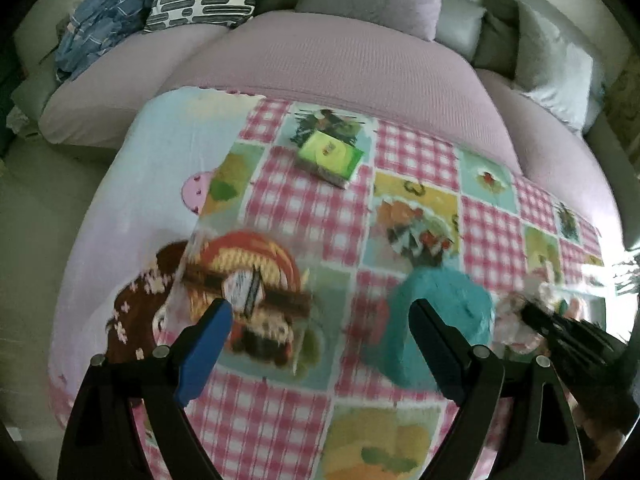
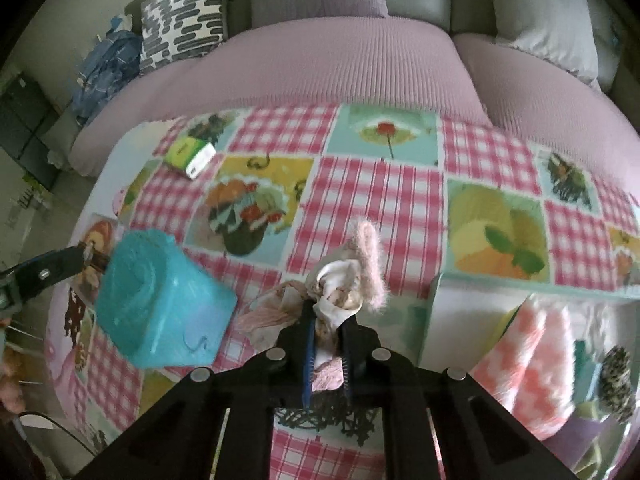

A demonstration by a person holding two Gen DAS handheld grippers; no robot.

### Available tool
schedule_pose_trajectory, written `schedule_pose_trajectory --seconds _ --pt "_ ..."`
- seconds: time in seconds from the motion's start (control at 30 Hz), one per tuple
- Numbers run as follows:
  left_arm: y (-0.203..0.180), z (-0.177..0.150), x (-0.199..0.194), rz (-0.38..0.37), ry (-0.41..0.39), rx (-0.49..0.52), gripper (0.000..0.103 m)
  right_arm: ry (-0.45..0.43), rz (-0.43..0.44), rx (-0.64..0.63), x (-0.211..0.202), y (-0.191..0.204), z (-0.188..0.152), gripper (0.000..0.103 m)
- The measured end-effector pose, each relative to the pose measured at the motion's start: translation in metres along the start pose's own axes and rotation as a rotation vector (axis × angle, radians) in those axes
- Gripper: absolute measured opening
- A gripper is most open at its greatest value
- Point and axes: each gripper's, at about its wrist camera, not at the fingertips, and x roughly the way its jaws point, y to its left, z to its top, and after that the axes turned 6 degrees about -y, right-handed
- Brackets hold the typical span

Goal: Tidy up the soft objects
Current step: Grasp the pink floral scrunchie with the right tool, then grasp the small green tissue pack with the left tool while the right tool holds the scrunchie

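My right gripper [image 2: 330, 316] is shut on a bundle of soft cloths [image 2: 340, 280], white and pink pieces with a fuzzy pink sock [image 2: 370, 256] sticking up. The bundle hangs just above the patchwork blanket [image 2: 380, 200]. A teal soft block [image 2: 160, 300] lies to its left. In the left wrist view my left gripper [image 1: 320, 312] stands open over the blanket with nothing between its blue pads. There the teal block [image 1: 440, 320] sits right behind its right finger. The right gripper [image 1: 560, 328] shows blurred at the far right.
A green tissue pack [image 1: 330, 152] lies farther back on the blanket. A white open box [image 2: 440, 320] at the right holds a pink checked cloth [image 2: 532, 348] and a leopard-print item [image 2: 616, 376]. Behind are the pink sofa seat [image 2: 340, 64], cushions and a blue bag [image 1: 100, 20].
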Motion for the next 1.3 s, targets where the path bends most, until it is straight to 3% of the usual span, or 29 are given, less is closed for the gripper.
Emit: schedule_pose_trajectory --seconds 0.13,0.23,0.47,0.8,0.97,1.3 --pt "-0.006 0.018 0.020 -0.034 0.038 0.000 0.090 -0.018 -0.015 -0.023 -0.007 0.001 0.016 0.012" --pt "-0.010 0.033 0.035 -0.006 0.034 0.010 0.090 -0.026 -0.021 -0.020 -0.007 0.000 0.025 0.012" --pt "-0.010 0.069 0.068 -0.034 0.073 -0.039 0.090 -0.066 -0.035 -0.007 -0.013 -0.011 0.046 0.012" --pt "-0.008 0.106 0.129 -0.038 0.132 -0.185 0.086 -0.107 -0.025 -0.041 -0.018 -0.020 0.040 0.012" --pt "-0.006 0.119 0.150 0.011 0.134 -0.227 0.086 -0.133 -0.015 -0.077 -0.021 -0.019 0.038 0.012" --pt "-0.002 0.131 0.165 0.050 0.141 -0.249 0.067 -0.148 -0.007 -0.108 -0.018 -0.018 0.034 0.012"
